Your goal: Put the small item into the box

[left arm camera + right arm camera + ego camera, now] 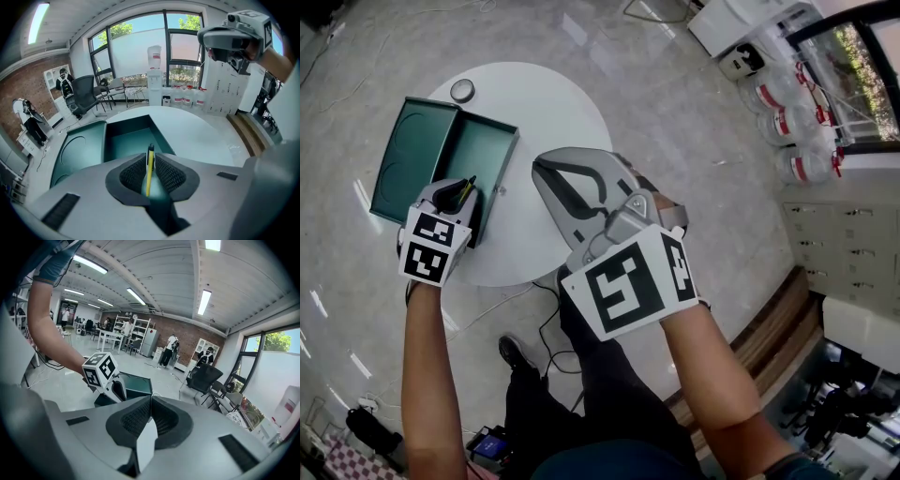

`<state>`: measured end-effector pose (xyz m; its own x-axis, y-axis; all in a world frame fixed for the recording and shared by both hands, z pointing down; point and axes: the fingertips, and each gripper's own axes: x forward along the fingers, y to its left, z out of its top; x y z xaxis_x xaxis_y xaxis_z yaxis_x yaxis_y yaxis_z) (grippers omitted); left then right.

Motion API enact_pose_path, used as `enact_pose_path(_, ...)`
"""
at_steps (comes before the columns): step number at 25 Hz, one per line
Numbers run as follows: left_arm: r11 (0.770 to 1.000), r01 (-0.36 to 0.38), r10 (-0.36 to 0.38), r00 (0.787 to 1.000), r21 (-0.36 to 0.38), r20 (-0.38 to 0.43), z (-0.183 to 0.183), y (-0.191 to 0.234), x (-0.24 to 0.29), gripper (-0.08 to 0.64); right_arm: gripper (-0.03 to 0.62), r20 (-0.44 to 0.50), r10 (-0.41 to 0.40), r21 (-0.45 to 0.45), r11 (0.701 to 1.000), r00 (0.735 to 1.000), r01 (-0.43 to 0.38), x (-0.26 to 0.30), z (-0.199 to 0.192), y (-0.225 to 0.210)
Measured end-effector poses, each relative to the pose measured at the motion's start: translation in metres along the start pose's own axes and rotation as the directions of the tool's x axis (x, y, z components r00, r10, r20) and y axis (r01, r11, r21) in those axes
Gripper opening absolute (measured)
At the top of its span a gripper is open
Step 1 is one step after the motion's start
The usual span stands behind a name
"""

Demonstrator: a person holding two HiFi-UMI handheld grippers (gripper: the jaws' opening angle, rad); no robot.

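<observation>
I find no words or numbers that I can read. The cube [431, 246] on my left claw [461, 190] and the one on my right claw [541, 169] carry only black-and-white square patterns, not letters. The jugs [778, 122] by the window wear red labels, too small to read.

Box [480, 150]: I see it on the left part of the table [558, 103], its lid [405, 155] lying open at its left.
Round cap [462, 90]: on the table, just beyond the box's far corner.
Left gripper [461, 192]: over the box's near wall, the small item [149, 168] between its jaws.
Right gripper [542, 169]: right of the box, above the table.
</observation>
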<state>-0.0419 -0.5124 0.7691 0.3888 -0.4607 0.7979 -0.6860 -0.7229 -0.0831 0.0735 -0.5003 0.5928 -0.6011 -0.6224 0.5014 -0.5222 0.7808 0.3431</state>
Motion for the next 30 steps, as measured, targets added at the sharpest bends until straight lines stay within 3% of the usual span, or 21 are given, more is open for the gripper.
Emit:
enact_pose_path(10,1.0,0.022,-0.022,1.0,-0.016,-0.007,-0.003,-0.008,-0.023,0.14,0.038,0.019,-0.022,-0.028,0.999,1.0,0.022,-0.018,0.034,0.007)
enact_pose_path(17,1.0,-0.015,0.015,0.999,0.005,0.034,0.014,-0.003,-0.066,0.144,0.038,0.044,-0.052,-0.047,0.997,0.998,0.054,-0.039,0.07,0.006)
enact_pose_path(24,0.997,-0.072,0.069,0.986,0.017,0.15,0.048,0.006,-0.145,0.116,0.038,0.081,-0.079,-0.05,0.995,0.994,0.084,-0.071,0.12,0.012)
enact_pose_path(30,0.992,-0.119,0.105,0.953,0.031,0.284,0.074,0.005,-0.234,0.047,0.04,0.107,-0.09,-0.024,0.995,0.99,0.093,-0.099,0.162,0.03)
